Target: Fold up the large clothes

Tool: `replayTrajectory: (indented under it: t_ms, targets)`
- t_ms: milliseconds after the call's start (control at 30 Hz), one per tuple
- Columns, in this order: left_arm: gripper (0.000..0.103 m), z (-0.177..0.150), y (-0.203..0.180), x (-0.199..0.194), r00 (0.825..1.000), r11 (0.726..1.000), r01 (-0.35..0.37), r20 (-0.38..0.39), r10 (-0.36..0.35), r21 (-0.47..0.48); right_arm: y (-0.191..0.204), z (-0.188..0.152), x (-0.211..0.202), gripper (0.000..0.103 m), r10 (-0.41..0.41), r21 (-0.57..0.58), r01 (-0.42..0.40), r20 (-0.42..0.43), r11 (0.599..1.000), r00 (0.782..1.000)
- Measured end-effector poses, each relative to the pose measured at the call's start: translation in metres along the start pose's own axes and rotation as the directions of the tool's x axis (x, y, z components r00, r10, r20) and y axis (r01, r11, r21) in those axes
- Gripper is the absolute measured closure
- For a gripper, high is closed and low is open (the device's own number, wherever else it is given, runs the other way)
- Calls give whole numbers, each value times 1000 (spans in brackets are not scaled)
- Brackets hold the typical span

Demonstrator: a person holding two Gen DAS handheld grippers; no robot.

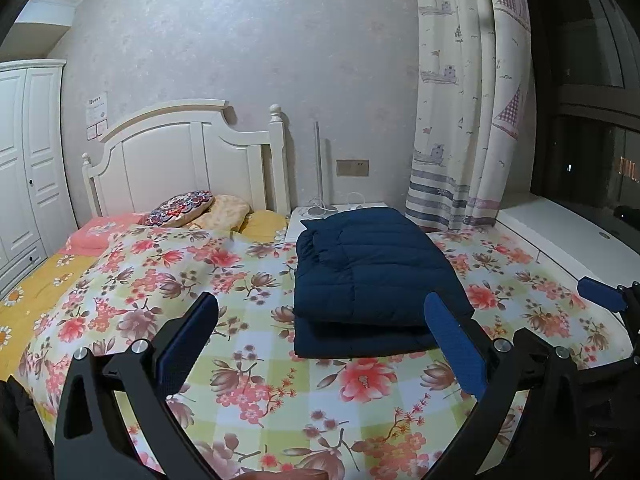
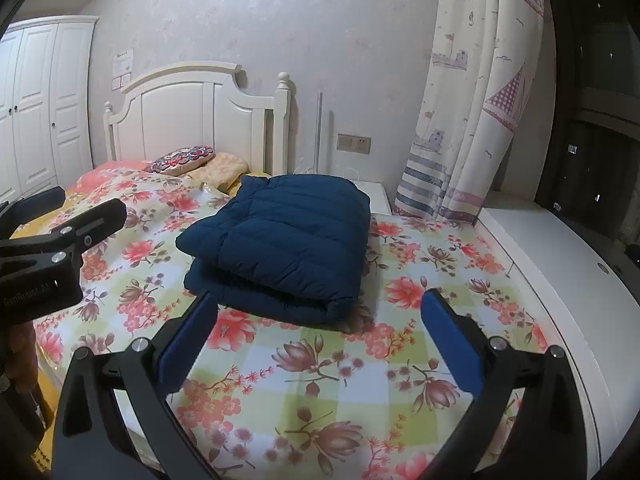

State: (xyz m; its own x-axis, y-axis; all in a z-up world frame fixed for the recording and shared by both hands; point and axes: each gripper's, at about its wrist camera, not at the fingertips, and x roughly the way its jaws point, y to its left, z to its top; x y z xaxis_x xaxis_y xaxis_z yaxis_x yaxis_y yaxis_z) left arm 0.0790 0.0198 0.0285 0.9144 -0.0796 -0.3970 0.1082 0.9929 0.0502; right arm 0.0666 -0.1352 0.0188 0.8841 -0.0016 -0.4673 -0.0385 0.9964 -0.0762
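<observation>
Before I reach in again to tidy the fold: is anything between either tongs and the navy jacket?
Nothing visible. Only bare floral sheet lies between the open right tongs, the open left tongs and the folded jacket. The pillows sit far off by the headboard.

So the navy quilted puffer jacket (image 1: 368, 276) is folded up into a chunky rectangle, doubled over so there's a top layer sitting on a bottom one, fold edge facing the cameras. It lies flat on the floral bedspread (image 1: 256, 360), toward the far right side of the bed, nothing touching it.
</observation>
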Motion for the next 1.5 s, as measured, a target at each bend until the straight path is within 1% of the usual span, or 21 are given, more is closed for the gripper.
replayTrajectory:
  t_ms: [433, 1400, 1500]
  targets:
    - [4, -1, 2, -1, 1000, 1000, -8, 2, 8, 8, -4, -1, -2, 2, -6, 22, 6, 0, 1000, 1000]
    - [4, -2, 6, 0, 1000, 1000, -12, -4, 12, 18, 0, -1, -7, 2, -3, 21, 2, 10, 1000, 1000]
    - [4, -4, 6, -1, 1000, 999, -23, 3, 23, 26, 1, 0, -8, 2, -2, 22, 2, 11, 1000, 1000]
